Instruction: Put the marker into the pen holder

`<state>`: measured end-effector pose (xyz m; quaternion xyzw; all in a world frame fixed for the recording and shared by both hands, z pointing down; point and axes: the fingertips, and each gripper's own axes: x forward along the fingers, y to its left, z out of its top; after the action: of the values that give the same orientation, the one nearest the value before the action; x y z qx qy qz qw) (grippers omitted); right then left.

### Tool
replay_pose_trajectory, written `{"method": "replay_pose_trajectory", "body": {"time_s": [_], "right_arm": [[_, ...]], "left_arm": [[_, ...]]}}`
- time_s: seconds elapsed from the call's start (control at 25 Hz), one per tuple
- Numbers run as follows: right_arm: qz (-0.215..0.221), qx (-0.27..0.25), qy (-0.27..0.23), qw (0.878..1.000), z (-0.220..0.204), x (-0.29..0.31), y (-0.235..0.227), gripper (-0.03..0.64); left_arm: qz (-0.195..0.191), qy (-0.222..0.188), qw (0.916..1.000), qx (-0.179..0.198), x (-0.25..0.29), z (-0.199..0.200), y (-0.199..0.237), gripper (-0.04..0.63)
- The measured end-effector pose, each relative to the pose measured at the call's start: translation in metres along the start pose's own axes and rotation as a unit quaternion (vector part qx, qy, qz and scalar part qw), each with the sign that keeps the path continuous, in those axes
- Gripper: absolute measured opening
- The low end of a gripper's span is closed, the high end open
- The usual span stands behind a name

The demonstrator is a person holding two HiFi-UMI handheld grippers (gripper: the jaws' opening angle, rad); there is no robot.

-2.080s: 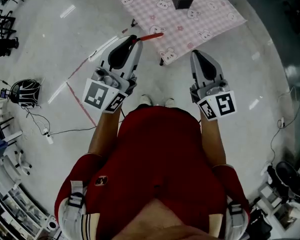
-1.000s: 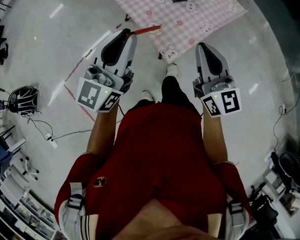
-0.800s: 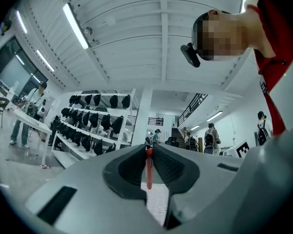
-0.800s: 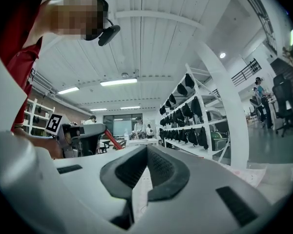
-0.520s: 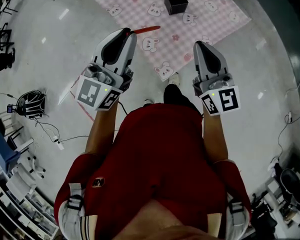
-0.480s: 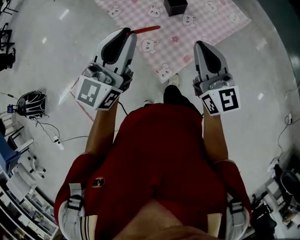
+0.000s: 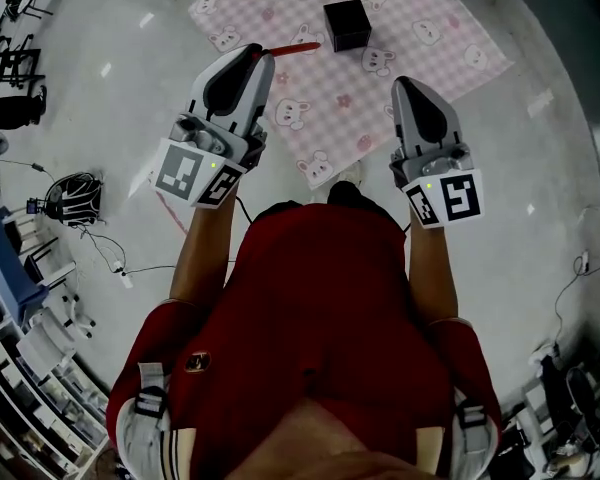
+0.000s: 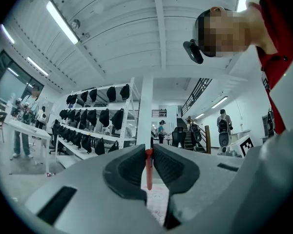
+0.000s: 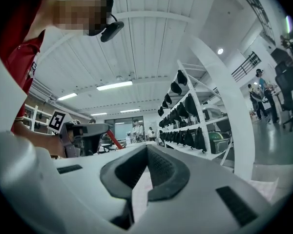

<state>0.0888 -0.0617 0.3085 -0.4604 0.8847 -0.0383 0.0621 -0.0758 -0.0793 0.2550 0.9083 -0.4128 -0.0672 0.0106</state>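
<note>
The left gripper pinches the red marker near one end. Light, stiff and probably slick, it sticks out toward the pen holder at two o'clock. The right gripper is closed and empty.

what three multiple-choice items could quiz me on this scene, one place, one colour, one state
1. Where does the pen holder stand? A on the checked cloth B on a chair C on a desk
2. What colour is the marker? A blue B red C green
3. How are the left gripper's jaws? A wide apart B shut on the marker C shut on nothing
Answers: 1 A, it sits on the cloth; 2 B, red shaft past the jaws; 3 B, the marker is pinched between them.
</note>
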Motion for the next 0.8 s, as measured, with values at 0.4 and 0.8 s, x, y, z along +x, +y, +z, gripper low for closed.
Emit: {"method": "replay_pose_trajectory", "body": {"time_s": [0.4, 0.8], "right_arm": [[0.011, 0.002, -0.002, 1.000, 0.008, 0.022, -0.038, -0.002], [-0.036, -0.011, 0.016, 0.999, 0.002, 0.042, -0.041, -0.002]], "left_arm": [[-0.003, 0.028, 0.9996, 0.003, 0.057, -0.019, 0.011, 0.057], [-0.036, 0.041, 0.9984, -0.016, 0.081, -0.043, 0.048, 0.057]]}}
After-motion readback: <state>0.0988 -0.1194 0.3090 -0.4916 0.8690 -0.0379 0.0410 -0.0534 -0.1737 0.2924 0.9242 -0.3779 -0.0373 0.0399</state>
